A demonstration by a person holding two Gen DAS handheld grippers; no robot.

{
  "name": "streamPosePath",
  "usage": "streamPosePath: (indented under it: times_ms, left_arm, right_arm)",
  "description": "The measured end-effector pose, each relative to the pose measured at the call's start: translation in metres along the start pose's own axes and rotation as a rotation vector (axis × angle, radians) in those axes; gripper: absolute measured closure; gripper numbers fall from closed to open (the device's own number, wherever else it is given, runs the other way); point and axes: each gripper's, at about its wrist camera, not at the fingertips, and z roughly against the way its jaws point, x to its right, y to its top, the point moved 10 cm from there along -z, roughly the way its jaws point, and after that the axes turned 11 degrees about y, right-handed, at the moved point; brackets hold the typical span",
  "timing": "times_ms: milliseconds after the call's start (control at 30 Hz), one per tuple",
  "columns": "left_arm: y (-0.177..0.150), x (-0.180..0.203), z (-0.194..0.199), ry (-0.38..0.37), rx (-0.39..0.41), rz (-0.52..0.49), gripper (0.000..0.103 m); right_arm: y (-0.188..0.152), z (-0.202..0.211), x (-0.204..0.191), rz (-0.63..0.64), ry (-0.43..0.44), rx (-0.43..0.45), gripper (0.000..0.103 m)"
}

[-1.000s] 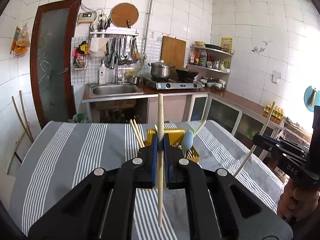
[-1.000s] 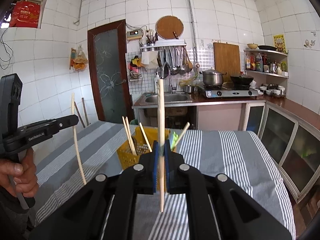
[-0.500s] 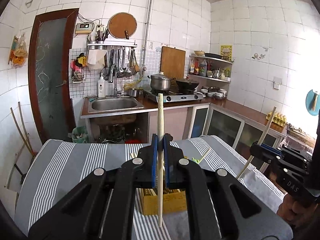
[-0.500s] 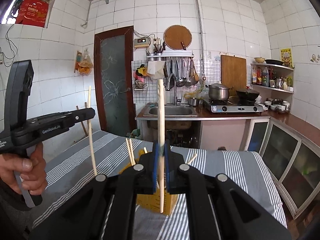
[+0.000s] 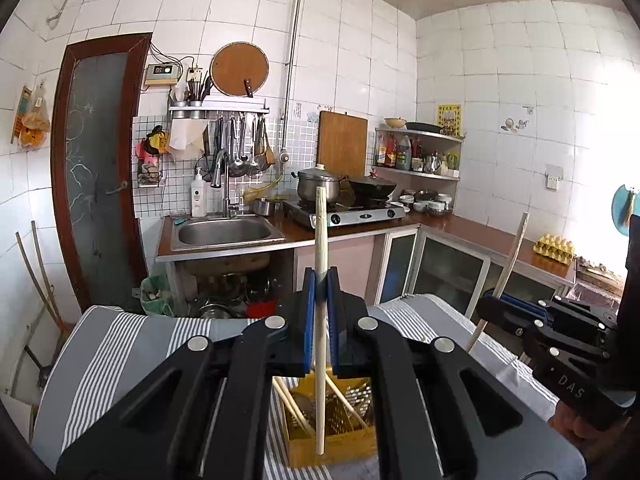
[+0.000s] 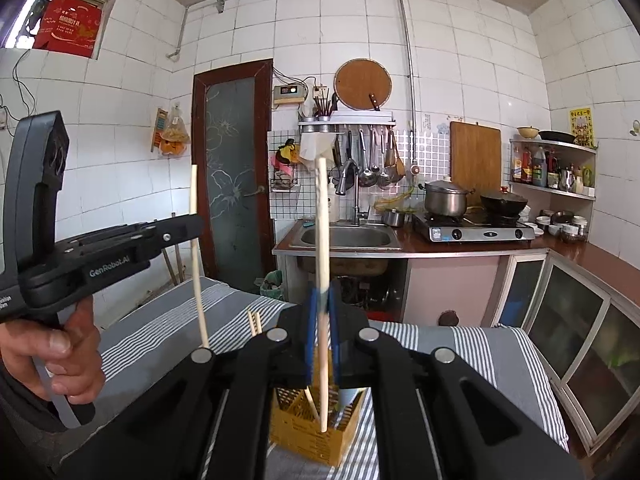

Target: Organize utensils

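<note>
Left wrist view has the left gripper (image 5: 320, 320) with its jaws pinching one chopstick (image 5: 320, 280), whose long axis runs twelve to six, nearly upright; its lower tip hangs over the yellow utensil basket (image 5: 332, 440), which lies at six o'clock from the jaws, directly beneath and a little forward on the striped counter (image 5: 120, 360); at three o'clock the right gripper (image 5: 492, 312) shows from the side, pinching a second chopstick (image 5: 508, 264) that leans toward one o'clock; in the right wrist view the right gripper (image 6: 320, 328) is pressed on its own chopstick (image 6: 322, 280), again twelve to six, tip just above the basket (image 6: 312, 440) at six o'clock, while the left gripper (image 6: 188, 228) sits at nine o'clock with its stick (image 6: 198, 256) upright, held by a hand (image 6: 60, 356); both sticks appear about equally near the basket, so I judge the coming move to be a straight lowering along each stick's axis; counted: two grippers, two held chopsticks, one basket, and at least three chopsticks already leaning inside it, though the exact number is hidden by the jaws.
</note>
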Motion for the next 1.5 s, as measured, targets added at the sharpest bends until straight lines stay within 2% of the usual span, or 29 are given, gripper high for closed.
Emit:
streamPosePath:
  times_ms: [333, 633, 833, 867, 900, 933, 967, 1000, 1100, 1233, 1300, 1333, 1367, 1433, 1500]
  left_arm:
    - [-0.005, 0.002, -0.035, -0.006, -0.009, 0.000, 0.098]
    - [-0.027, -0.008, -0.070, 0.015, -0.062, 0.001, 0.098]
    - [-0.048, -0.011, -0.078, 0.014, -0.112, 0.006, 0.098]
    - [-0.051, -0.012, -0.077, 0.013, -0.117, 0.005, 0.098]
    - [-0.053, -0.013, -0.077, 0.014, -0.123, 0.007, 0.097]
    - [-0.054, -0.016, -0.076, 0.017, -0.124, 0.010, 0.090]
    - [-0.054, -0.018, -0.075, 0.024, -0.121, 0.011, 0.085]
    - [-0.054, -0.019, -0.072, 0.028, -0.116, 0.011, 0.077]
    - [-0.052, -0.023, -0.062, 0.031, -0.106, 0.001, 0.075]
    - [-0.047, -0.032, -0.043, 0.046, -0.080, 0.005, 0.064]
    - [-0.047, -0.041, -0.029, 0.071, -0.062, 0.001, 0.057]
    - [-0.047, -0.045, -0.024, 0.084, -0.055, -0.003, 0.049]
    - [-0.050, -0.050, -0.016, 0.101, -0.050, -0.004, 0.037]
    - [-0.057, -0.061, -0.004, 0.149, -0.046, -0.013, 0.024]
    - [-0.074, -0.076, 0.010, 0.211, -0.051, -0.026, 0.020]
  right_arm:
    - [-0.005, -0.030, 0.010, -0.021, 0.001, -0.024, 0.097]
    - [-0.018, -0.057, 0.018, -0.032, -0.011, -0.066, 0.097]
    - [-0.034, -0.070, 0.021, -0.049, -0.019, -0.115, 0.095]
    - [-0.035, -0.070, 0.023, -0.051, -0.026, -0.116, 0.093]
    - [-0.034, -0.068, 0.025, -0.054, -0.033, -0.111, 0.081]
    - [-0.032, -0.068, 0.025, -0.054, -0.038, -0.105, 0.069]
    - [-0.029, -0.064, 0.027, -0.056, -0.049, -0.091, 0.066]
    - [-0.027, -0.060, 0.028, -0.059, -0.052, -0.083, 0.066]
    - [-0.020, -0.050, 0.029, -0.058, -0.069, -0.059, 0.066]
    - [-0.013, -0.033, 0.027, -0.054, -0.079, -0.035, 0.066]
    - [-0.012, -0.020, 0.027, -0.041, -0.092, -0.025, 0.062]
    - [-0.013, -0.013, 0.026, -0.032, -0.103, -0.019, 0.058]
    - [-0.014, -0.006, 0.025, -0.024, -0.113, -0.016, 0.055]
    - [-0.019, 0.008, 0.023, -0.016, -0.128, -0.008, 0.040]
    - [-0.036, 0.027, 0.020, -0.014, -0.149, -0.008, 0.027]
